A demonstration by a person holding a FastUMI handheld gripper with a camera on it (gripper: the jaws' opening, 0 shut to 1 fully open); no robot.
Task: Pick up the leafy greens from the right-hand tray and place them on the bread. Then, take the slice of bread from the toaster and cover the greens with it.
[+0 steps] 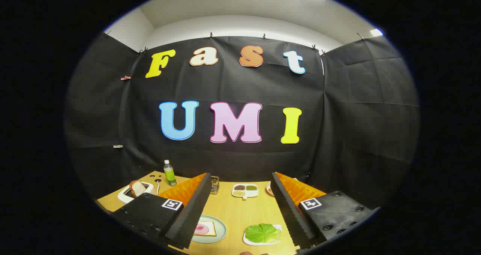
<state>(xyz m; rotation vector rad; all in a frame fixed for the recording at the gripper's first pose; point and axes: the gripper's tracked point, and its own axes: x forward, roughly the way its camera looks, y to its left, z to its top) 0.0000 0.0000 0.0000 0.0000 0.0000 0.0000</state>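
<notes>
Gripper view: tool [240,206] released, fingers wide; leafy greens [263,233] between them, long axis crosswise.

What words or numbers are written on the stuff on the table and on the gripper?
Bottle: it has a label, but it is too small to read.
Gripper, open above the table: two square markers, black-and-white patterns, no words.
Toaster: no writing that I can make out.
So nothing there can be read.

The gripper [240,204] hangs with fingers spread wide above the wooden table [244,210], nothing between them; ruffled green leafy greens [263,232] lie on a white tray [248,240] below.
</notes>
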